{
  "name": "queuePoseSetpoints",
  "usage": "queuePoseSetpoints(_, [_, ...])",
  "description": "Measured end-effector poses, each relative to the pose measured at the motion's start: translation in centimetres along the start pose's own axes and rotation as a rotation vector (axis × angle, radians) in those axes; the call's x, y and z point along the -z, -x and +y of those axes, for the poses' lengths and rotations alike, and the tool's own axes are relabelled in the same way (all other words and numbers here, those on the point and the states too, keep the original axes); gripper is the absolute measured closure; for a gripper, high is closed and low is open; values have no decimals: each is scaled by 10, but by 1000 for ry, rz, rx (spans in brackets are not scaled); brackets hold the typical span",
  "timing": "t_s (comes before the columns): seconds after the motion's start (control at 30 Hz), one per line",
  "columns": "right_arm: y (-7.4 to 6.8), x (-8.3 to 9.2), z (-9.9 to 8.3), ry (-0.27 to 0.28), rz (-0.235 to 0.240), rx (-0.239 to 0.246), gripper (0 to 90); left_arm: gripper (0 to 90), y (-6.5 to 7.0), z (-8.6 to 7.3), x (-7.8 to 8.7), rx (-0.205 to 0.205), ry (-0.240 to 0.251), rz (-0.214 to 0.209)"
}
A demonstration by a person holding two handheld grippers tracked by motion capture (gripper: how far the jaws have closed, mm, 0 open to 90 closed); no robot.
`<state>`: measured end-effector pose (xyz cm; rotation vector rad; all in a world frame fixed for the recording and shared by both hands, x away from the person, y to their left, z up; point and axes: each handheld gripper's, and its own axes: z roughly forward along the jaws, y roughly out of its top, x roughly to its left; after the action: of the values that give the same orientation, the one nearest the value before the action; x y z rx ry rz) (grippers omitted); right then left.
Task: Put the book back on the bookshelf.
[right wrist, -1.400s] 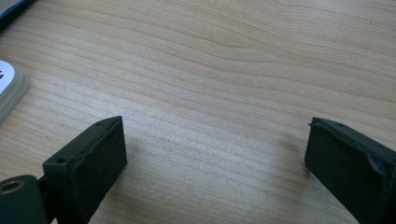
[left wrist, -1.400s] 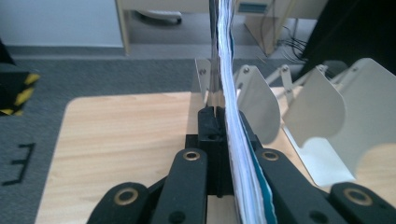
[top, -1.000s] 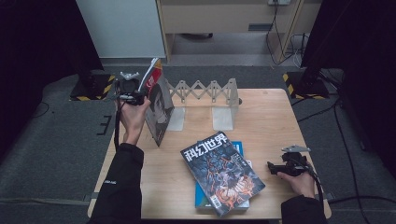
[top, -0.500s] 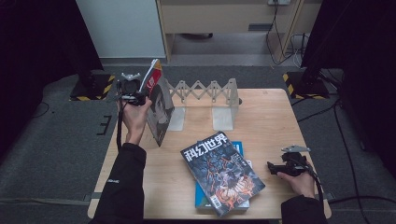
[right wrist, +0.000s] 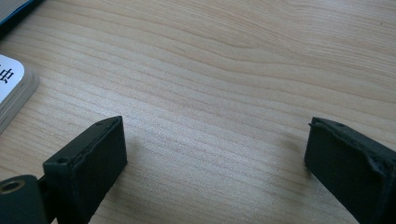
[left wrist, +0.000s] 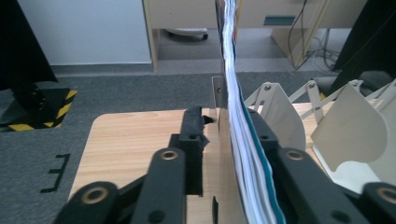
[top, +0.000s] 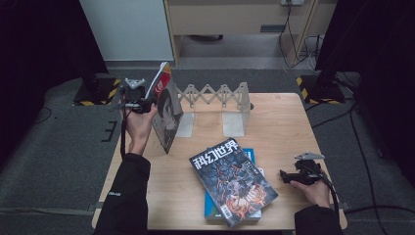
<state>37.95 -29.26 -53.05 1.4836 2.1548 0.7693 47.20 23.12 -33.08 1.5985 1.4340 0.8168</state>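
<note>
The person's left forearm reaches up along the counter's [top: 274, 112] left edge, hand raised, and the left tongs [top: 147, 105] have just been easing apart with the thin upright magazine with a red-topped cover [top: 165, 113] between them; the left gripper view shows a gap between the near jaw and the magazine's white page edges [left wrist: 236, 140], which lie against the far jaw. That view also shows the pale metal accordion book rack's [left wrist: 348, 126] rounded dividers just beyond the tongs. The right hand rests low at the counter's right edge, its right tongs [top: 285, 176] spread wide over bare light wood [right wrist: 219, 116], a dark-covered science-fiction magazine [top: 234, 182] lying flat beside them.
</note>
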Motion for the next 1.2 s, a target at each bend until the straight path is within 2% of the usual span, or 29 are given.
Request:
queuePoseSetpoints(0.2, [-1, 1, 1, -1, -2, 8, 68, 561, -6, -6, 13, -9, 89, -67])
queuePoseSetpoints(0.37, [-1, 2, 1, -6, -2, 21, 83, 490, -9, -9, 31, -4, 150, -99])
queuePoseSetpoints(0.57, [-1, 6, 3, 21, -15, 29, 104, 427, -10, -17, 55, -14, 199, -148])
queuePoseSetpoints(0.8, [-4, 11, 7, 43, -8, 25, 130, 374, -13, -40, 76, -23, 199, -186])
queuePoseSetpoints(0.87, [-5, 13, 8, 51, -12, 25, 141, 359, -13, -49, 81, -37, 192, -194])
queuePoseSetpoints(0.9, [-5, 15, 9, 47, -8, 25, 148, 346, -13, -49, 81, -37, 192, -194])
queuePoseSetpoints(1.0, [-7, 16, 10, 54, -20, 24, 155, 323, -11, -63, 85, -47, 184, -214])
queuePoseSetpoints(1.13, [-8, 19, 11, 51, -28, 36, 161, 309, -6, -86, 83, -65, 149, -236])
queuePoseSetpoints(1.17, [-8, 19, 11, 51, -28, 36, 161, 310, -6, -86, 83, -65, 149, -236])
queuePoseSetpoints(1.2, [-10, 20, 11, 61, -30, 46, 166, 312, -3, -95, 82, -82, 130, -246])
